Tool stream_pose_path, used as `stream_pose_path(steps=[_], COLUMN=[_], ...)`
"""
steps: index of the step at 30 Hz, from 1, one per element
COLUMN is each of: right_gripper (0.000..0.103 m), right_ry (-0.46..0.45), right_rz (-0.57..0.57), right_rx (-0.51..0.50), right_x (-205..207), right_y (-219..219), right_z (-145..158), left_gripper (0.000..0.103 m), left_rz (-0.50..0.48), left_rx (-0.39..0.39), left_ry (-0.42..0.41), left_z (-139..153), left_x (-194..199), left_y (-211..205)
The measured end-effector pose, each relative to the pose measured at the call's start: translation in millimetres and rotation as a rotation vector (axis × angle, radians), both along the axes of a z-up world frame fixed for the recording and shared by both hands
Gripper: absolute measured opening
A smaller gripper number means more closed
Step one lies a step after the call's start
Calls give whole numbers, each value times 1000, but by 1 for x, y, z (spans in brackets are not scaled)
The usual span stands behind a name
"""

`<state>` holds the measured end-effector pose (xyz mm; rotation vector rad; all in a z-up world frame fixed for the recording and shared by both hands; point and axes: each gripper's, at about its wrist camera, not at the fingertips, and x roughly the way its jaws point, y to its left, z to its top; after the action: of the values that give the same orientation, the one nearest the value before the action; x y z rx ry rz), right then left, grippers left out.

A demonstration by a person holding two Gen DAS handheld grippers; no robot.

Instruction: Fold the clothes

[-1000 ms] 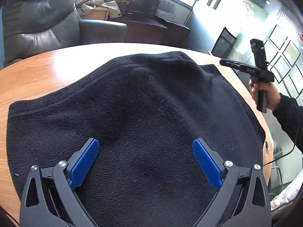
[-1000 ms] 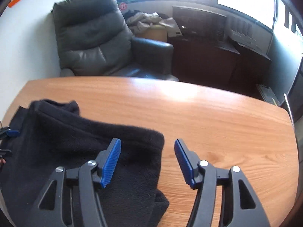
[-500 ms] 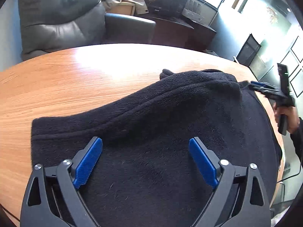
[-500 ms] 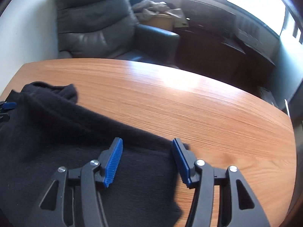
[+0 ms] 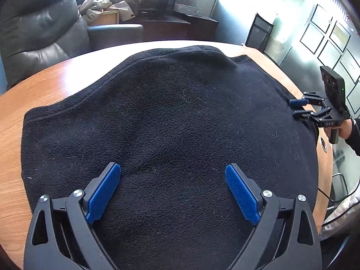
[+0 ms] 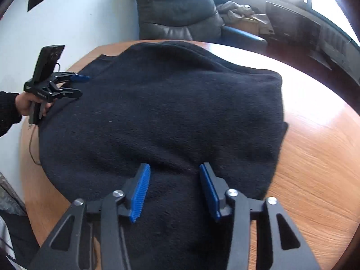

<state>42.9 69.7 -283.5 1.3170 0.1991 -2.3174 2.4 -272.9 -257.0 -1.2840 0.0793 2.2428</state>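
Note:
A black fleece garment (image 5: 175,117) lies spread on the round wooden table (image 5: 51,78); it also fills the right wrist view (image 6: 171,112). My left gripper (image 5: 173,189) is open and empty just above the cloth's near part. It shows from the side in the right wrist view (image 6: 77,85) at the garment's left edge. My right gripper (image 6: 174,186) is open, with blue pads over the cloth's near edge. It appears in the left wrist view (image 5: 301,108) at the garment's right edge, jaws apart.
A dark leather armchair (image 5: 38,33) stands beyond the table and also shows in the right wrist view (image 6: 177,9). A dark cabinet with a screen (image 5: 157,2) and a heap of cloth on a box (image 5: 101,9) stand by the windows. Bare wood (image 6: 315,148) lies right of the garment.
Both grippers have shifted over the garment. The right gripper dropped to the cloth's right edge and now looks across the whole garment. The cloth lies flatter and more spread.

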Motion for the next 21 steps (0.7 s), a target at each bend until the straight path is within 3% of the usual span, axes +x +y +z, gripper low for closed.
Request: stream_pose_path(steps=[2,6,9,12,13,16,19,21], right_gripper=[46,49,49,58,67,66,65,65], right_ry=[26,20,-35,-79,-80,-76,-32,-39], right_rz=[-42,67,59,-16,-43,-58,-15,-24], right_rx=[79,-13,21,0,12,16,-84,-70], right_x=[7,43,65,78,80,89,92,93], right_y=[3,10,27,53,59,63,61,56], right_z=[12,35,16,5,6,16,42,36], left_gripper=[95,98,98,94,91,89,90,90], left_rz=[1,-115,-186,-185,-186,-198,-225,-229], left_rx=[2,93,42,22,37,35,-5,-12], left_ry=[2,43,12,-15,-5,9,23,35], left_z=[13,47,27,6,6,6,7,7], left_x=[6,31,46,50,51,52,52,50], left_y=[2,33,55,55,53,52,53,49])
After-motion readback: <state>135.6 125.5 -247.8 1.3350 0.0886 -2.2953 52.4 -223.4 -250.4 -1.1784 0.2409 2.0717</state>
